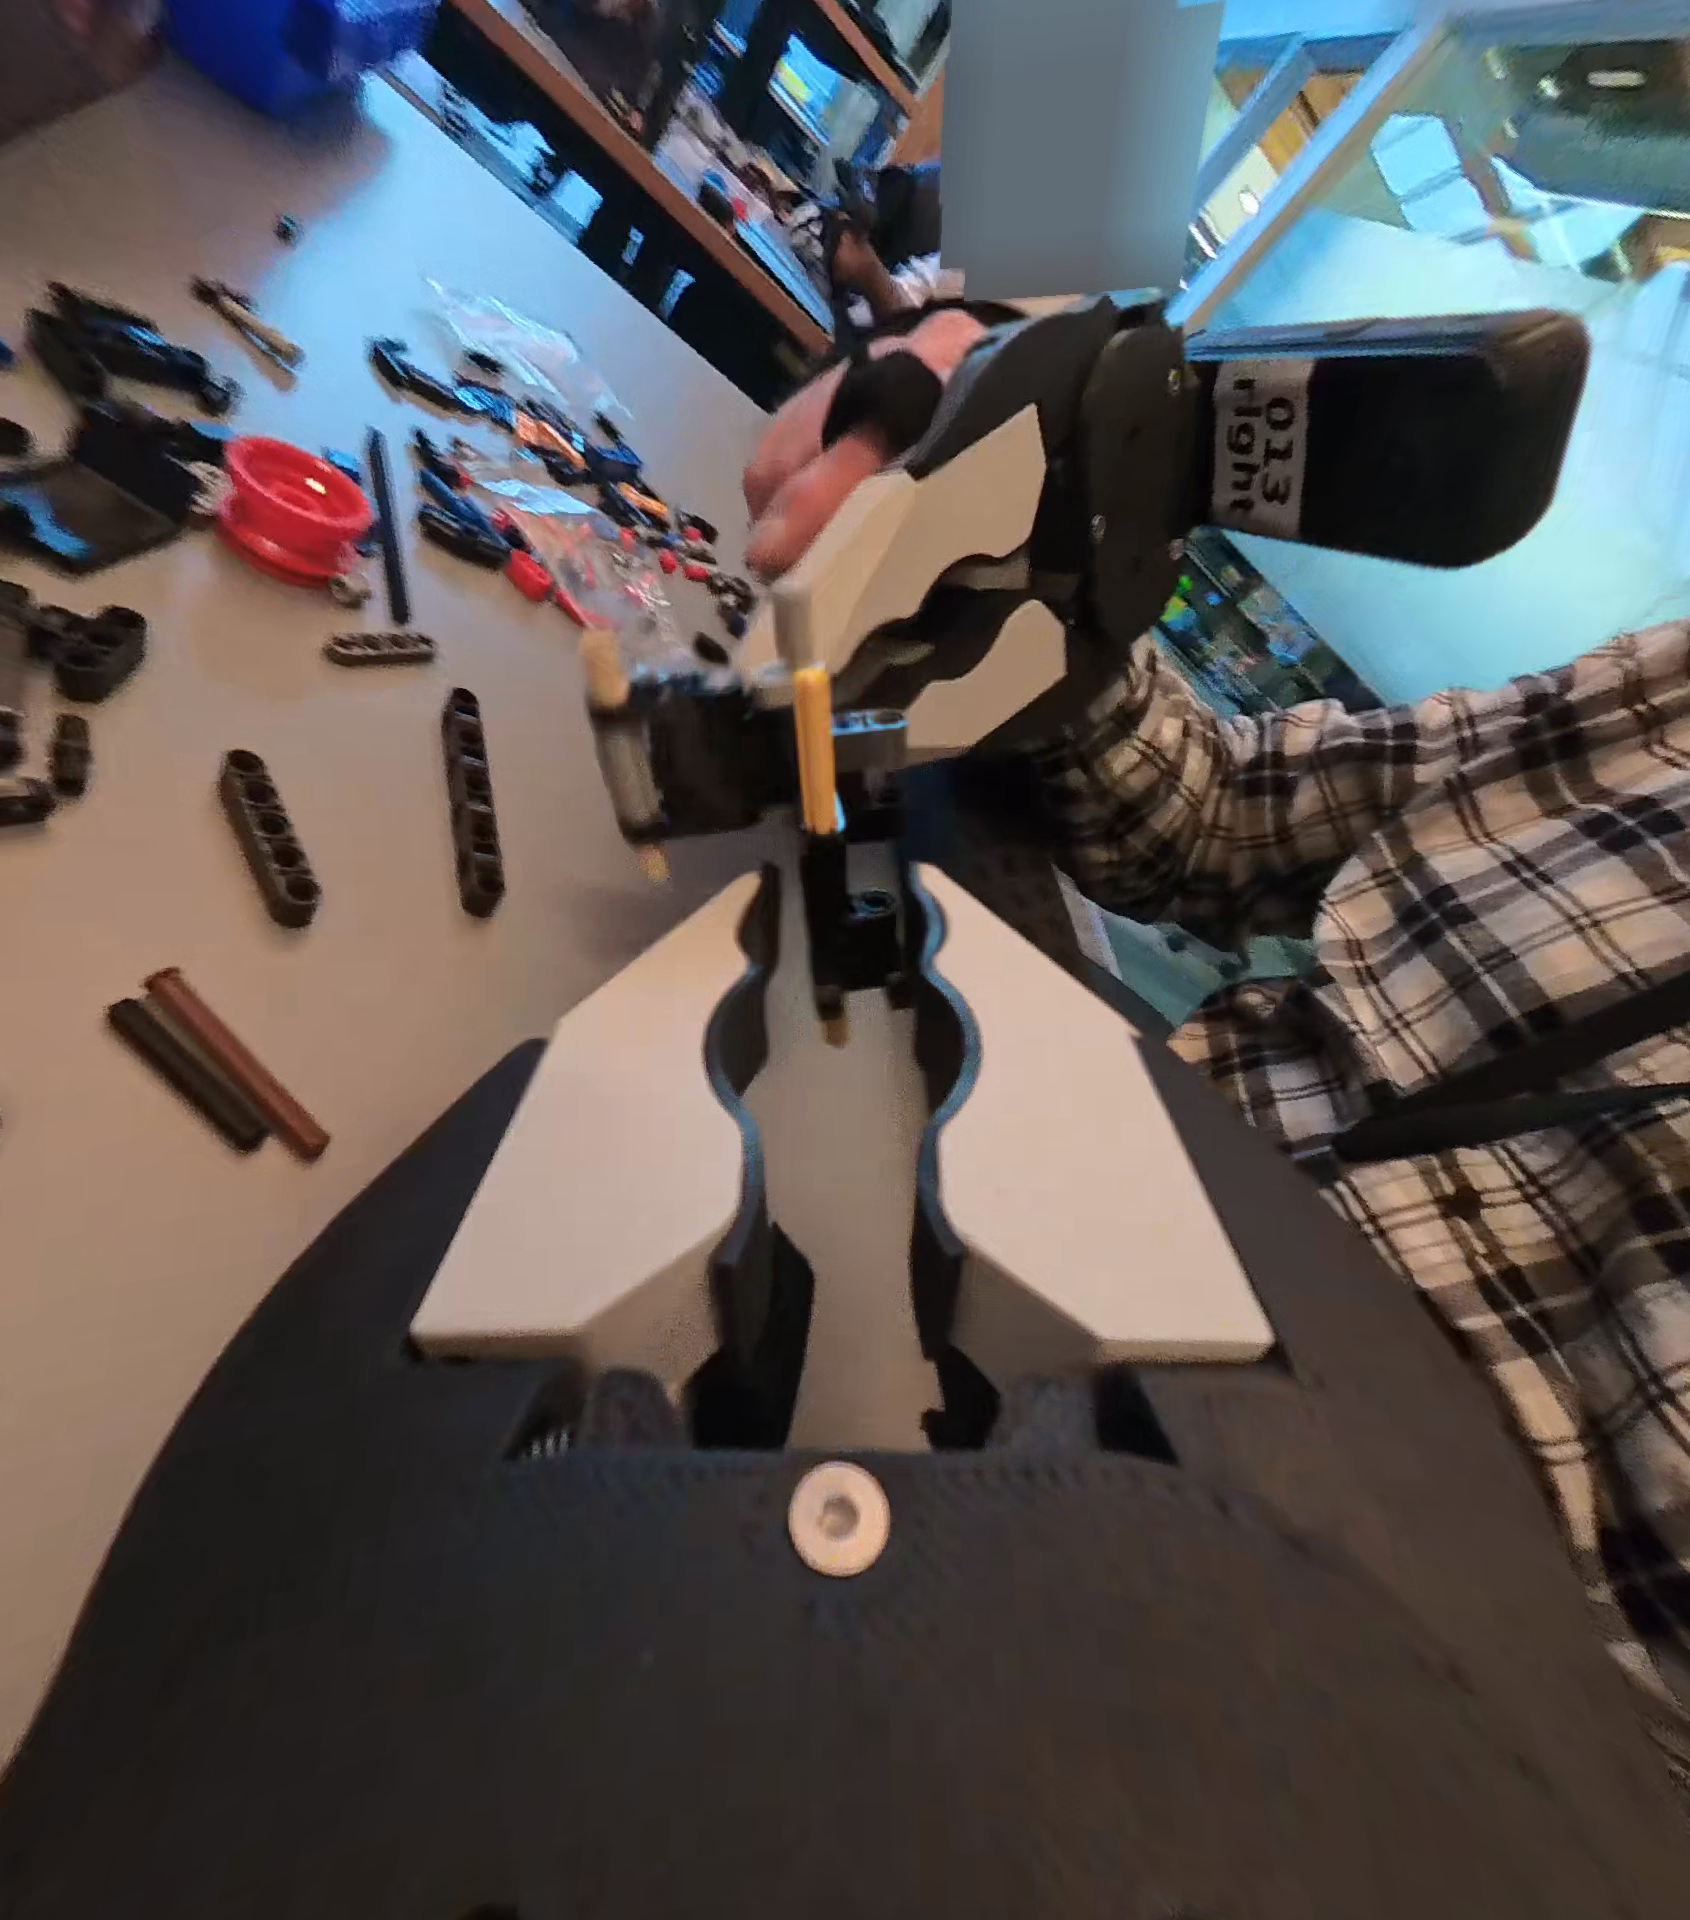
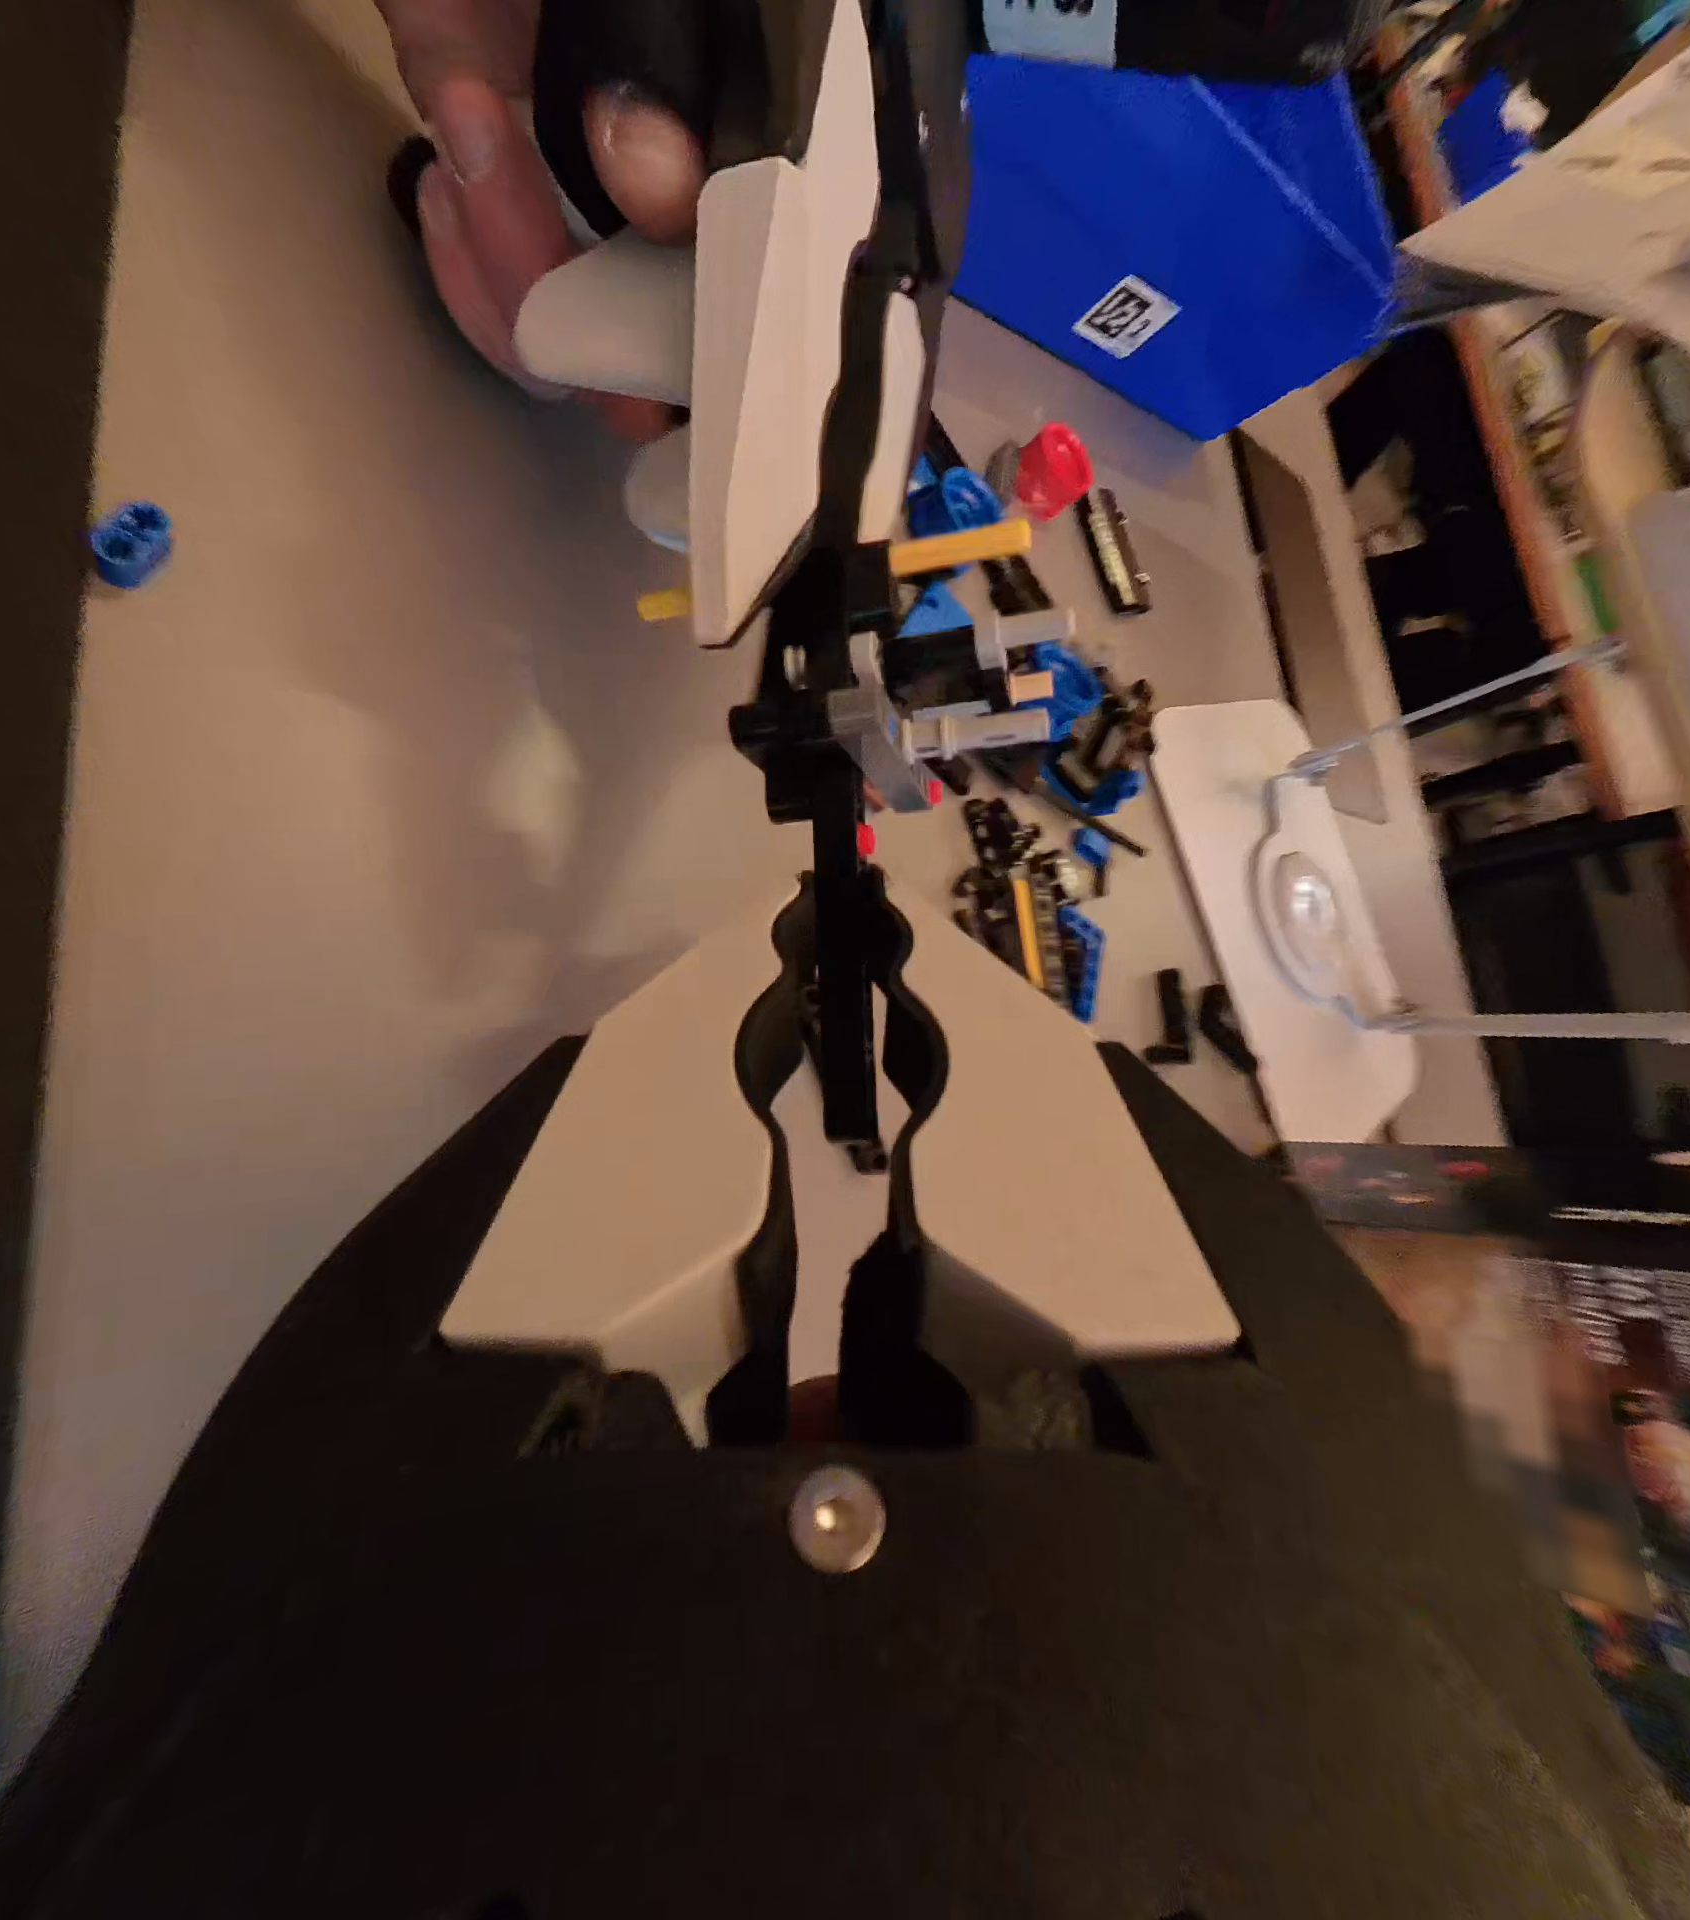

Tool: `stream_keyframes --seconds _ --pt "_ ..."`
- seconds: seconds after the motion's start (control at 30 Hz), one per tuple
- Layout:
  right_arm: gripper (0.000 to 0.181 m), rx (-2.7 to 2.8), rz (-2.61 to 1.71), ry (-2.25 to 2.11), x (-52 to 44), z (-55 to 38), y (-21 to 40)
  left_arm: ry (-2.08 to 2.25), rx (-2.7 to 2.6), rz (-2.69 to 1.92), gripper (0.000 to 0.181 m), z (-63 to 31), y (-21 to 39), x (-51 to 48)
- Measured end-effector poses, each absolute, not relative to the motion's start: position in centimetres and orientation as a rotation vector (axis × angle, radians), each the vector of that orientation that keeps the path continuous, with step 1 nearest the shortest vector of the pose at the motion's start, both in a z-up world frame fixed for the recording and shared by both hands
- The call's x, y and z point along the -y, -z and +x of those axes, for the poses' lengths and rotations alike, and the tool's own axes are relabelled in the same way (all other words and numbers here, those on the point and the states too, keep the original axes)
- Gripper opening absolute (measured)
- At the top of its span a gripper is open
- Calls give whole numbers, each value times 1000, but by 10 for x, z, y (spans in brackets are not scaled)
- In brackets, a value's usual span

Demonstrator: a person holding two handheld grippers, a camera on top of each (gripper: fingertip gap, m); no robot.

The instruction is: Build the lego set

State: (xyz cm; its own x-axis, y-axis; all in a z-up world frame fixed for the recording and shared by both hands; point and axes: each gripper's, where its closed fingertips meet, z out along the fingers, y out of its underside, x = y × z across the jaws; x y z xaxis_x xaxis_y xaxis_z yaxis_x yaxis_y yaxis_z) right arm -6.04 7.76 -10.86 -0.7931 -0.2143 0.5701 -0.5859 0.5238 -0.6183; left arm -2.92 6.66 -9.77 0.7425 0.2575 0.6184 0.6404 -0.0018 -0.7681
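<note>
Both grippers clamp one black lego assembly (image 1: 851, 914) held in the air above the table (image 1: 145, 1226): left gripper (image 1: 846, 904) pinches its black beam end, right gripper (image 2: 836, 914) grips another black beam, beside the yellow axle (image 1: 815, 753). Loose pieces and a red wheel rim (image 1: 295, 509) lie scattered below.
</note>
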Motion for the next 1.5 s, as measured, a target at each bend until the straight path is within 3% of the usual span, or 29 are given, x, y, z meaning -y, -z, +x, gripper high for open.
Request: stream_keyframes --seconds 0.1,0.37,0.57,0.93,1.27,1.37,1.5 --pt "5 2444 593 -1243 -80 -59 108 288 749 -1545 25 -36 89 -60" --pt "6 2486 565 -1198 -79 -62 111 135 752 -1585 8 -44 88 -54" --pt "7 2391 538 -1241 -76 -65 98 109 735 -1557 8 -46 83 -51" --pt "9 1949 598 -1077 -75 -78 72 -426 524 -1714 10 -53 72 -48" --pt "26 2119 550 -1237 -85 -79 85 -1070 175 -1964 5 -48 72 -59" --pt "9 2093 575 -1217 -83 -79 87 -1106 124 -1977 6 -43 73 -65" --pt "7 2055 611 -1189 -83 -78 87 -1125 137 -1961 6 -44 71 -64"
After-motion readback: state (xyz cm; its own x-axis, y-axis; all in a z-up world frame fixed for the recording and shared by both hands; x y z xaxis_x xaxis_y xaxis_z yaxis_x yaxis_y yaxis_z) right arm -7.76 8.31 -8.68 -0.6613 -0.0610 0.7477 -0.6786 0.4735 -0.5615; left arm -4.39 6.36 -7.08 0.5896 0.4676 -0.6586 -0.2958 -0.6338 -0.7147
